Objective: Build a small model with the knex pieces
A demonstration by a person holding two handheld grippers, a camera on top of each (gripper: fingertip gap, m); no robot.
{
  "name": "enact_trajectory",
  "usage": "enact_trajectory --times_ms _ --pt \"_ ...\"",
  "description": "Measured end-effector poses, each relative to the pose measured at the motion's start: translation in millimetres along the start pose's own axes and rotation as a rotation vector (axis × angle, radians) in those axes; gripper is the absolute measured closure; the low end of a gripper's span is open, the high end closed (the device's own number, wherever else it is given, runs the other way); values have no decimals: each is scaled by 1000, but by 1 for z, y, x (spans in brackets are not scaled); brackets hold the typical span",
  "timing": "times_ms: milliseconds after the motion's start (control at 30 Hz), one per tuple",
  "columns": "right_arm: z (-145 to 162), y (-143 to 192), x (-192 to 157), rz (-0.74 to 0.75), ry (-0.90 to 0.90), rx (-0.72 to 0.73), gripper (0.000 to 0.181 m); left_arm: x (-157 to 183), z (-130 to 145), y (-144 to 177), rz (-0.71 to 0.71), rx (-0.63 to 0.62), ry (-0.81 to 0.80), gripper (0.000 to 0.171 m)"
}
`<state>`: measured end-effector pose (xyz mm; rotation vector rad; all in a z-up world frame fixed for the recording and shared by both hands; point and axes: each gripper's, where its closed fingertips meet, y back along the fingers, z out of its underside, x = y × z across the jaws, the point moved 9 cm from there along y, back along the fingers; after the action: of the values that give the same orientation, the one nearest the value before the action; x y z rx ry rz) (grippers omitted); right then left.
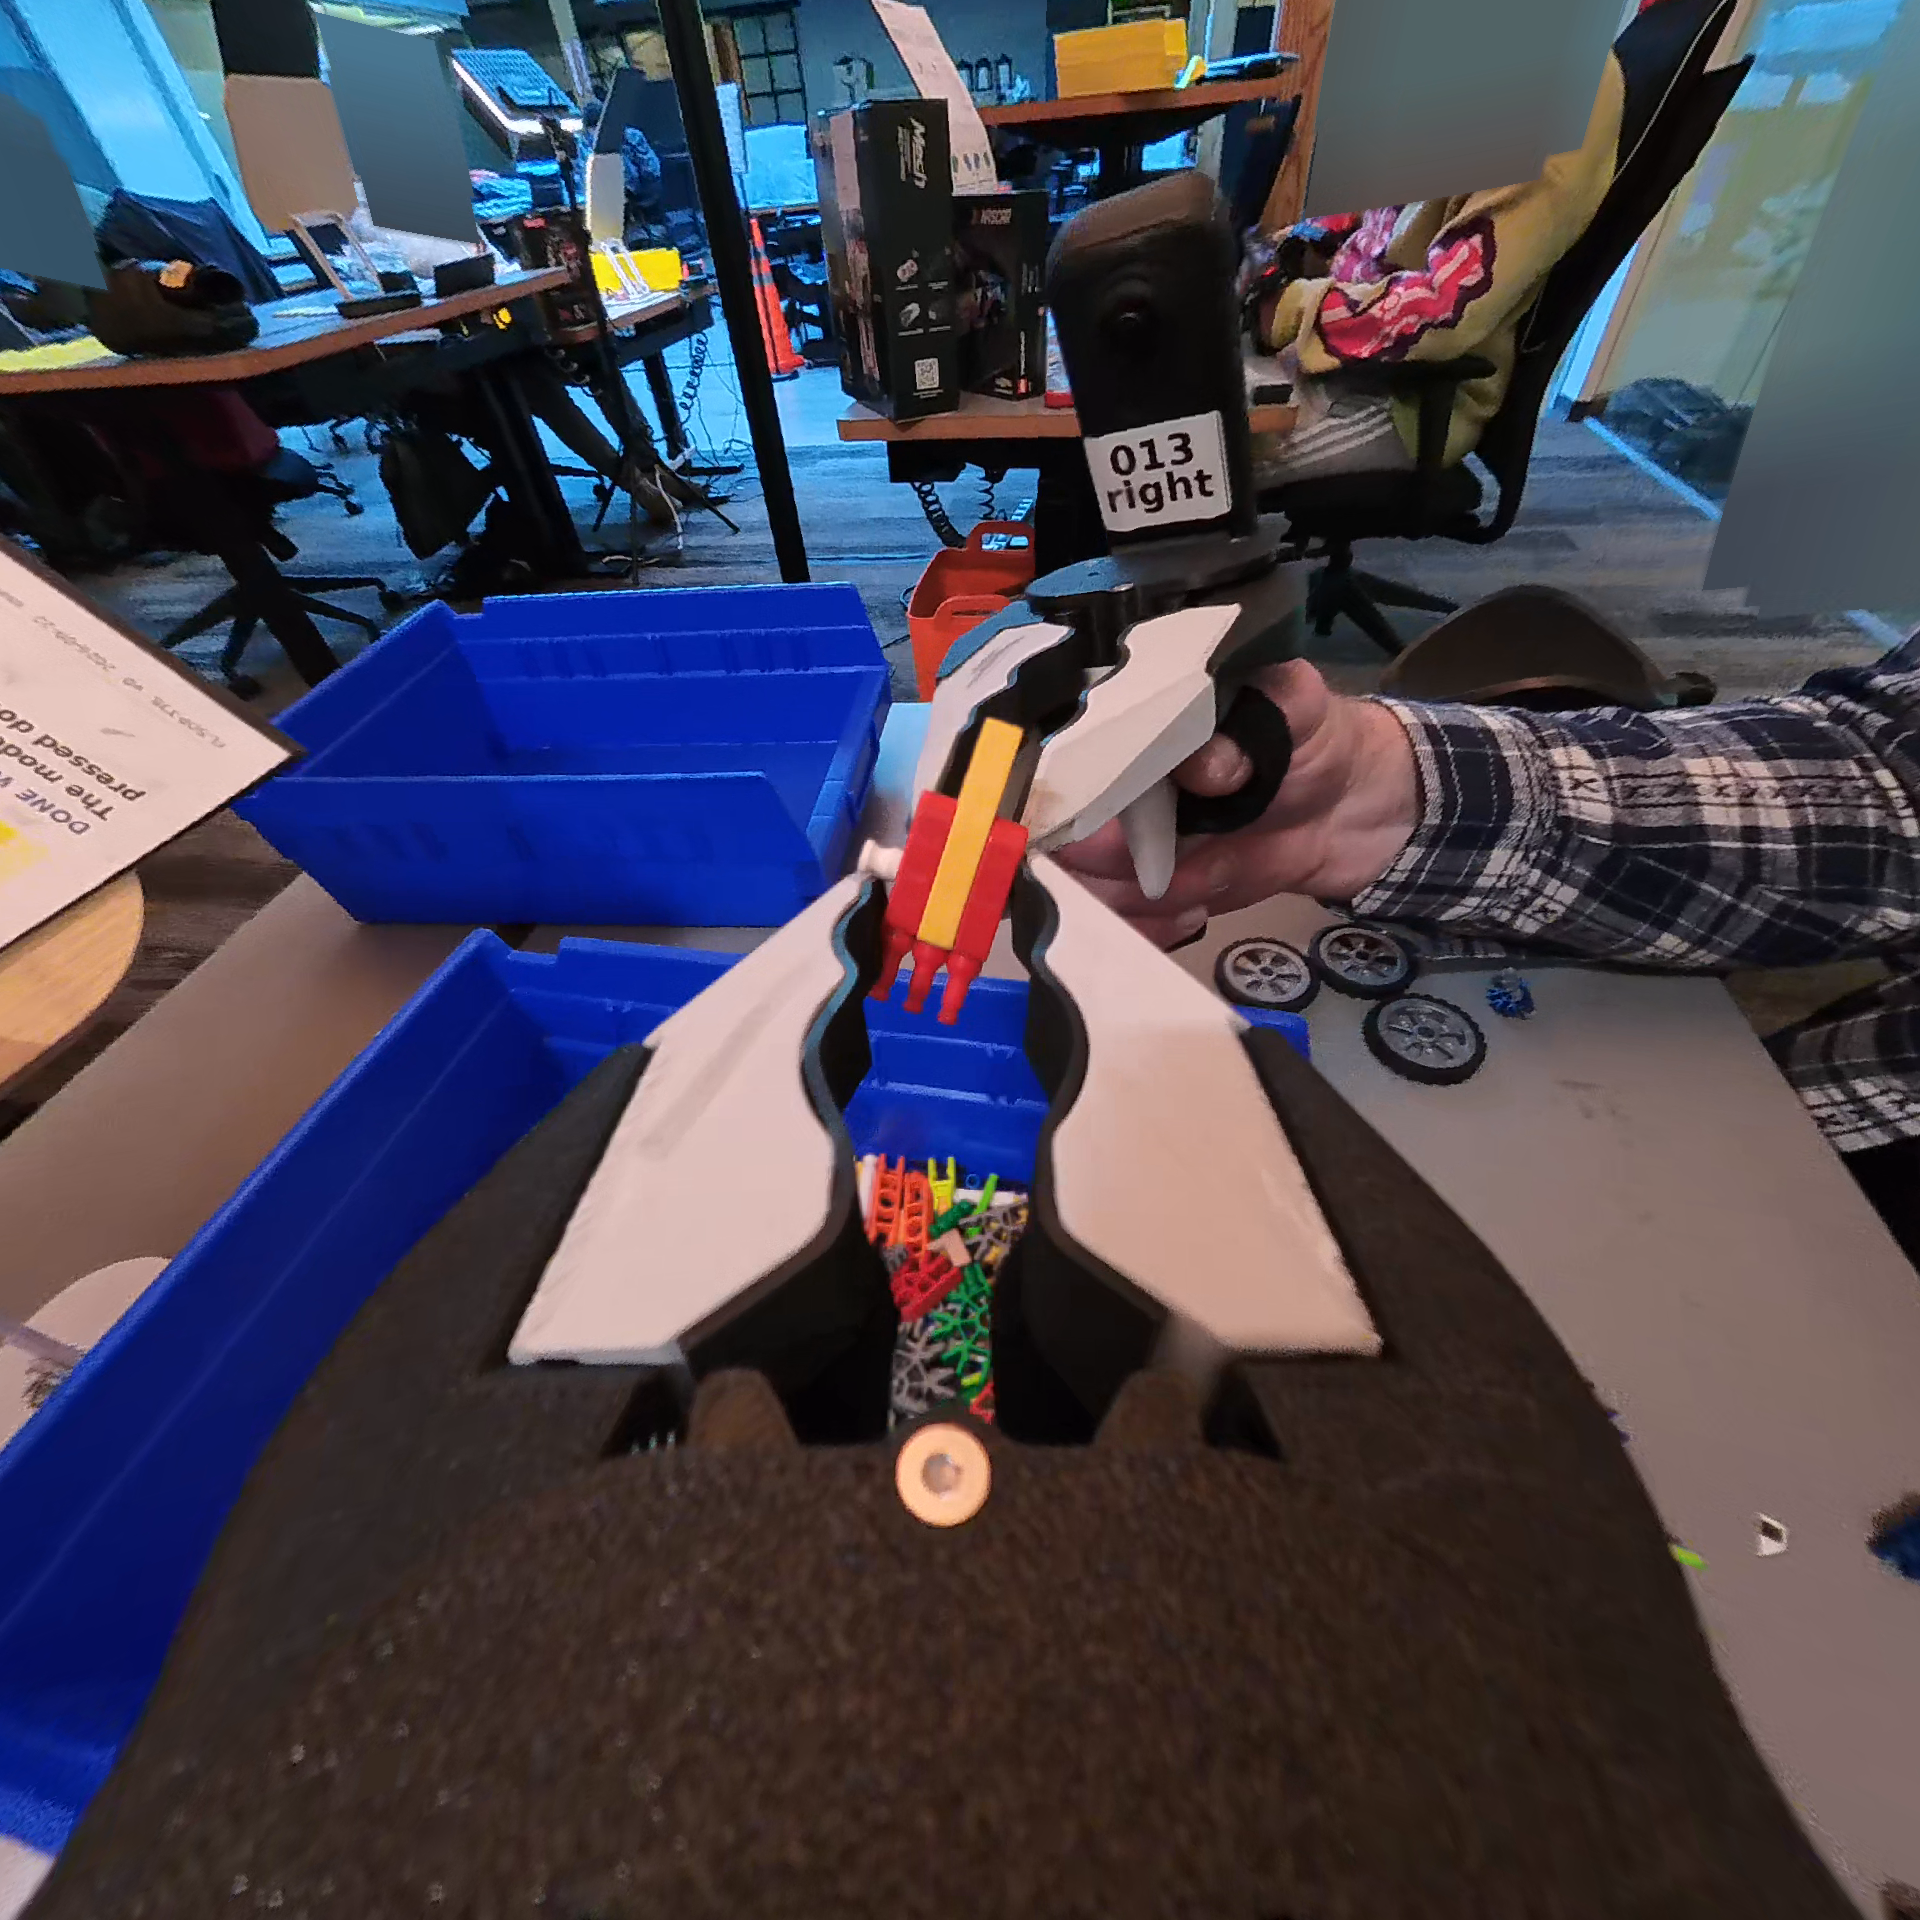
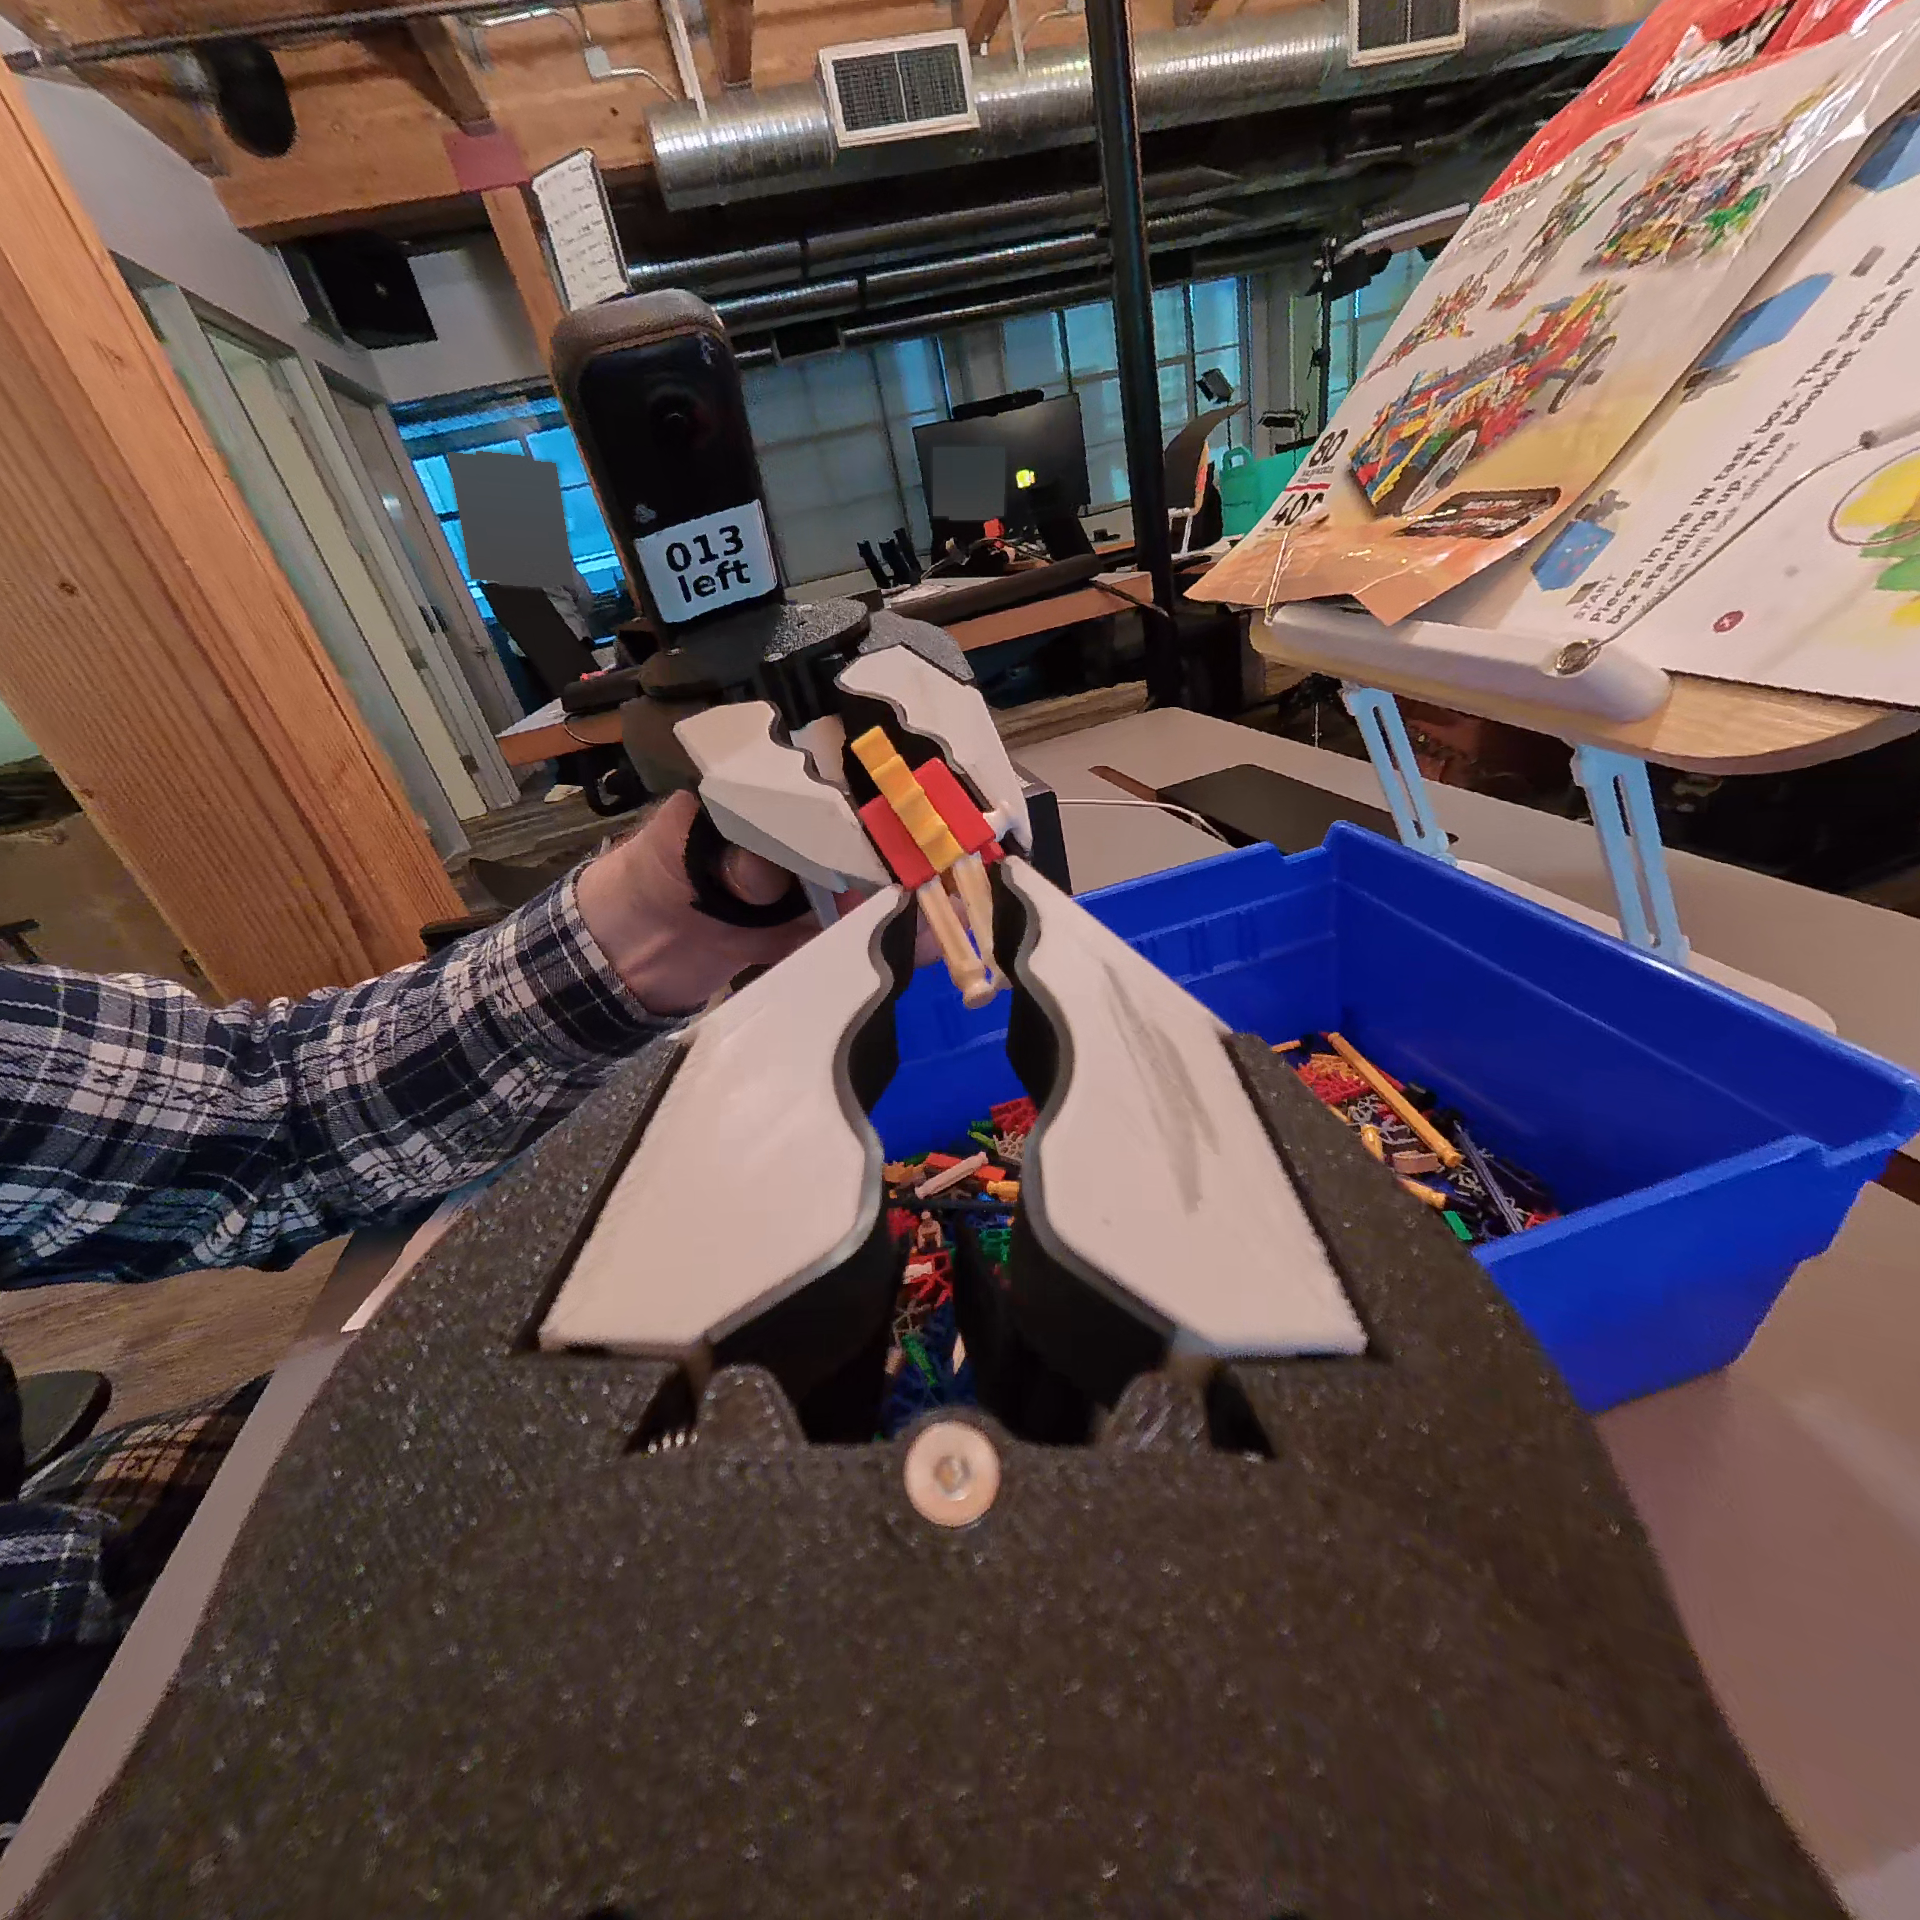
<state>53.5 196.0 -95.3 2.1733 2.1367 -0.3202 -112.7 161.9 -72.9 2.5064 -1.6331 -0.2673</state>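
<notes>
Blue bin (image 1: 312, 1195) of mixed pieces at 6 o'clock, below both tools. Left gripper (image 1: 948, 899) and right gripper (image 2: 951, 888) tip to tip, each narrowed onto red-yellow block assembly (image 1: 961, 862), aloft over bin. Wheels (image 1: 1361, 958) at 3 o'clock on table (image 1: 1558, 1195).

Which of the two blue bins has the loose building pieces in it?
The nearer bin, right under both grippers, holds the mixed coloured pieces. The farther bin, behind it, shows only bare blue walls and dividers.
</notes>
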Motion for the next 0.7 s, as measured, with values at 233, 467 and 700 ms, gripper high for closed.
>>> enact_trajectory --times_ms 233,467,700 --pt "4 -2 3 6 -37 -24 171 -1 4 0 -31 -27 -56 150" --pt "5 -2 5 2 -86 -27 171 1 5 -1 -80 -49 -135 150" --pt "1 -3 1 43 7 -36 169 -3 3 1 -40 4 -31 149"
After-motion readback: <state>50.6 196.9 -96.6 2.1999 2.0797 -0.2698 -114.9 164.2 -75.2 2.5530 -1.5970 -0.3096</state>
